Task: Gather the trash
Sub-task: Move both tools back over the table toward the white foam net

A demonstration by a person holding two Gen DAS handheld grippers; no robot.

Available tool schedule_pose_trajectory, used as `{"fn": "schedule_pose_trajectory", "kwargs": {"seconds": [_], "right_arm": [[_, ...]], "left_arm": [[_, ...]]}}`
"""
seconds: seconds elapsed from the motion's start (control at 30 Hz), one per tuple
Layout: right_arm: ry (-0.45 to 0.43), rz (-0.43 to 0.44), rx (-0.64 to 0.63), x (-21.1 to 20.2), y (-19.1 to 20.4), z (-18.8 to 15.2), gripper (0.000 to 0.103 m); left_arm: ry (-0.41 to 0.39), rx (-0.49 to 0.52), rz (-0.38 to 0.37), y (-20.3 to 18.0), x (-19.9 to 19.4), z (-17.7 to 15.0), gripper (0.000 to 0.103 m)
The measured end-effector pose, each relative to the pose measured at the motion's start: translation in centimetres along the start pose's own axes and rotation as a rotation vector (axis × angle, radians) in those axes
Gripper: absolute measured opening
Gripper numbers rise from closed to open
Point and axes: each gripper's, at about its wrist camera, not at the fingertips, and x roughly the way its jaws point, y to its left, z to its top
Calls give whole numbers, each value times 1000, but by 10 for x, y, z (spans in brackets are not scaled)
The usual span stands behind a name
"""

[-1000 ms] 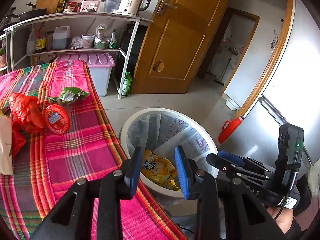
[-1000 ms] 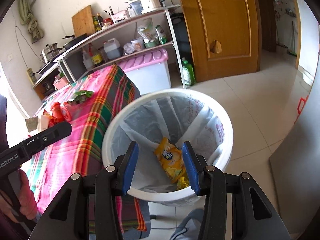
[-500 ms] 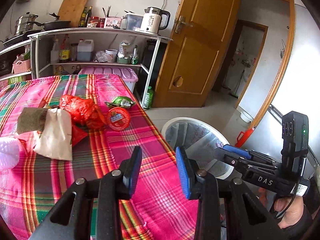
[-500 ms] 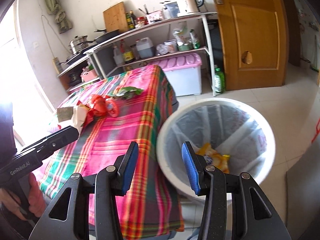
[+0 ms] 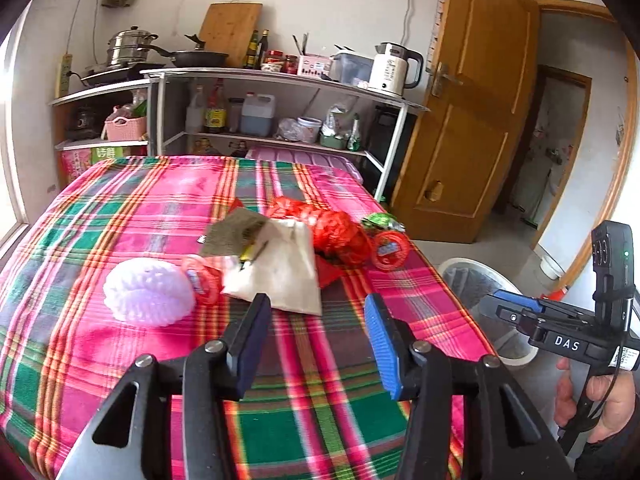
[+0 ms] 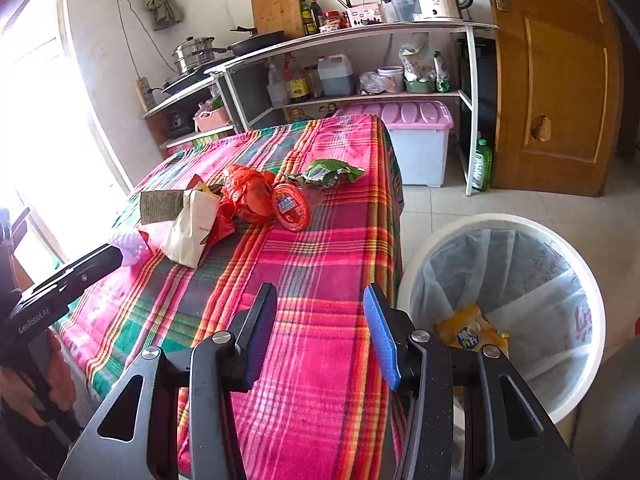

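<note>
Left wrist: left claw (image 5: 318,340) wide, empty.

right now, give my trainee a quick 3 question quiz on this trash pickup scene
1. True or false: the left tool is carrying a piece of trash.
2. What already lies inside the lined white bin? A) a red plastic bag B) a yellow snack packet C) a green wrapper
3. Fill in: on the plaid tablecloth, the pale foam fruit net lies nearest the ____ tool.

Key
1. False: both tools are open and empty, the right tool too.
2. B, the yellow snack packet; the red plastic bag and green wrapper are on the table.
3. left
</note>
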Motion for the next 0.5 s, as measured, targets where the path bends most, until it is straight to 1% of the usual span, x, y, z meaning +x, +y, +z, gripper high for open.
{"fn": "schedule_pose_trajectory", "kwargs": {"seconds": [0.1, 0.2, 0.37, 0.5], "right_arm": [[8, 7, -13, 11, 6, 9, 46], [12, 10, -20, 22, 11, 18, 46], [16, 15, -17, 40, 17, 34, 47], [27, 21, -16, 55, 21, 46, 49]], "left_arm": [[-16, -28, 69, 23, -1, 4, 59], [-21, -76, 130, 46, 3, 9, 64], [-21, -139, 206, 79, 11, 14, 67], [0, -160, 251, 92, 24, 15, 67]]}}
